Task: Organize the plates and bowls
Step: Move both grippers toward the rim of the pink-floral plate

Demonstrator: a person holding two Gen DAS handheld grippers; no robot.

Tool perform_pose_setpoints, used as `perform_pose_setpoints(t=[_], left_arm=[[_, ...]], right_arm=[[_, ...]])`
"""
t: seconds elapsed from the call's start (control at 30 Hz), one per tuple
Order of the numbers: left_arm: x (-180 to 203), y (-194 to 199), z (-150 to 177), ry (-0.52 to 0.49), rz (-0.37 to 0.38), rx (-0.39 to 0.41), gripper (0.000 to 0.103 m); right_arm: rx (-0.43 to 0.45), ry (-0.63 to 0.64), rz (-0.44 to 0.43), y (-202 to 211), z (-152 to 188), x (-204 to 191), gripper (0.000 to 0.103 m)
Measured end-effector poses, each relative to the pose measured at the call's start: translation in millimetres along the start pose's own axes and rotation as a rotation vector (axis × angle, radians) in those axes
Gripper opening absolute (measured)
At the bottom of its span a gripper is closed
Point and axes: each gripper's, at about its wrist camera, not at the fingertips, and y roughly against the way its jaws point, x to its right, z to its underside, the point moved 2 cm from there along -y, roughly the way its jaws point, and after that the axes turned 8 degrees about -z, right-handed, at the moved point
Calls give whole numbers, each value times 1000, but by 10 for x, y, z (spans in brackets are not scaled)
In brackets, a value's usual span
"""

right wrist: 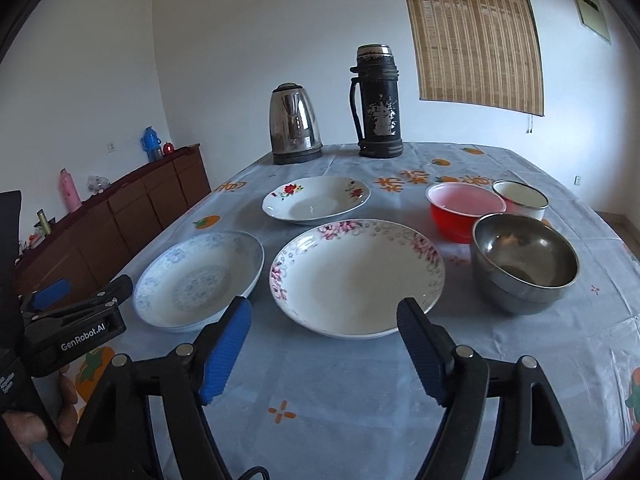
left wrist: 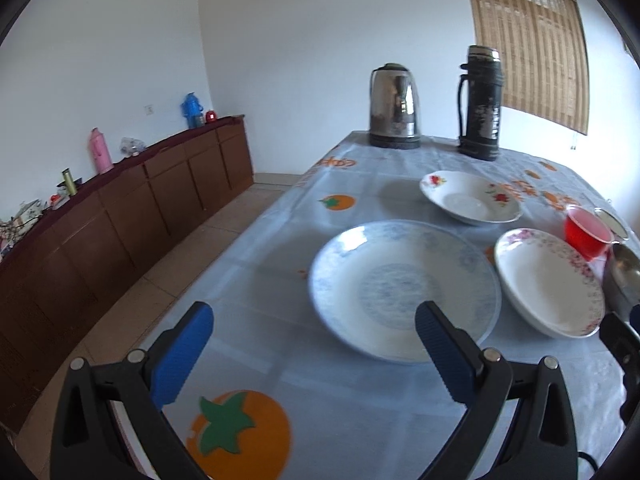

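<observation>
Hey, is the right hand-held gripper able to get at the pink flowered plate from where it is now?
Probably yes. The right hand-held gripper is open with nothing between its pads, and the pink flowered plate lies directly ahead on the tablecloth. Nothing lies between them; the steel bowl sits off to one side.

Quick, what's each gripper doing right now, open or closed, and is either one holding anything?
Left gripper: open, holding nothing, near the blue-patterned plate.
Right gripper: open, holding nothing, in front of the pink-flowered plate.
</observation>
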Motion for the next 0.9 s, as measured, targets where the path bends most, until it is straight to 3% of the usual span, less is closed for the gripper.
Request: perform_pose_setpoints(t=[0.17, 0.3, 0.4, 0.43, 0.57, 0.73, 0.9], left_arm=[[-109, -160, -15, 6, 13, -23, 103], [-251, -369, -153, 46, 143, -90, 102], [-313, -624, -294, 80, 204, -145, 99], [-310, -698, -317, 79, 210, -164, 93], [-170, -1000, -374, 16, 235, -241, 85], [-116, -1132, -427, -20, 216, -257, 78], [-161, -964, -590, -43, 212, -169, 78]], right_arm=[[-51, -21, -85, -147, 7, -101, 77], [-138, -69, -189, -377, 30, -199, 77], [-194, -100, -228, -587, 59, -261, 63], [-216, -108, -234, -664, 70, -278, 59], [-275, -174, -272, -869, 105, -276, 58], [-288, -183, -275, -972, 75, -305, 58], [-242, -157, -247, -778, 12, -207, 58]])
